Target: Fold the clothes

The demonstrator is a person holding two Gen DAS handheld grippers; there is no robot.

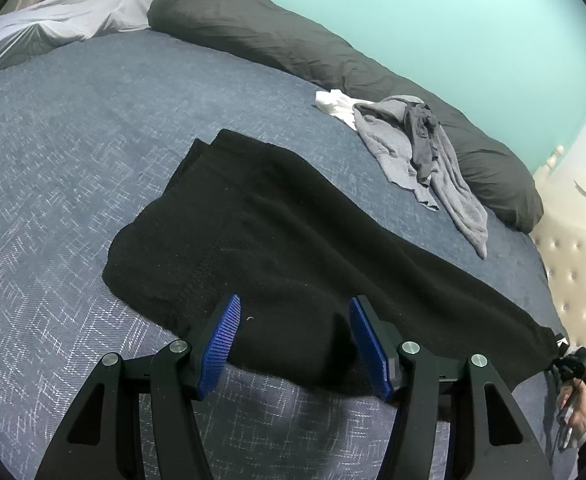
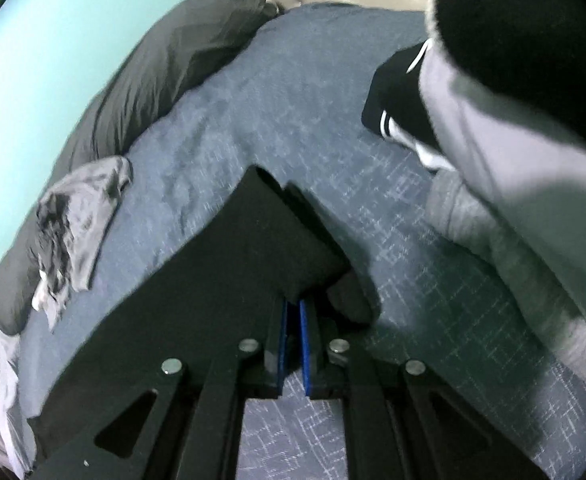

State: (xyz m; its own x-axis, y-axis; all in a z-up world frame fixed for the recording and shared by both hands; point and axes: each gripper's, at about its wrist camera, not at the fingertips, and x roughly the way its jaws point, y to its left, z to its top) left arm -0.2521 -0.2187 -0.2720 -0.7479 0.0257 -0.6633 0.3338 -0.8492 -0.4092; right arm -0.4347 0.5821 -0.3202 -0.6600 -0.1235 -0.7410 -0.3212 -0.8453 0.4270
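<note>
From the left wrist view, the left gripper (image 1: 295, 320) stands with its blue ribbed pads spread apart, hovering over the near edge of a long black fuzzy garment (image 1: 277, 236) that lies flat and stretched across the blue patterned bedspread (image 1: 61, 152). Nothing is pinched between these pads. The garment runs off to the right, where the far corner meets the right gripper (image 1: 573, 364) held in a person's hand (image 1: 577, 404) at the frame's edge. Behind the garment lies a rumpled heap of grey clothes (image 1: 421, 156) with a white piece (image 1: 337, 106) beside it, both against a long dark grey pillow (image 1: 293, 44). A pale lilac sheet (image 1: 65, 20) shows at the upper left, a turquoise wall (image 1: 453, 20) behind, and a cream tufted headboard (image 1: 573, 272) to the right.

The right wrist view shows what the other cannot: the right gripper (image 2: 293, 316) has its blue pads pressed nearly together, pinching a folded corner of the black garment (image 2: 261, 232), which rises in a peak above the bedspread (image 2: 293, 92). This picture is blurred. On the right, a stack of folded clothes, black with white stripes (image 2: 397, 96) and light grey (image 2: 493, 152), crowds the frame and hides that side of the bed. The grey heap (image 2: 77, 208) and dark pillow (image 2: 165, 68) sit at left.
</note>
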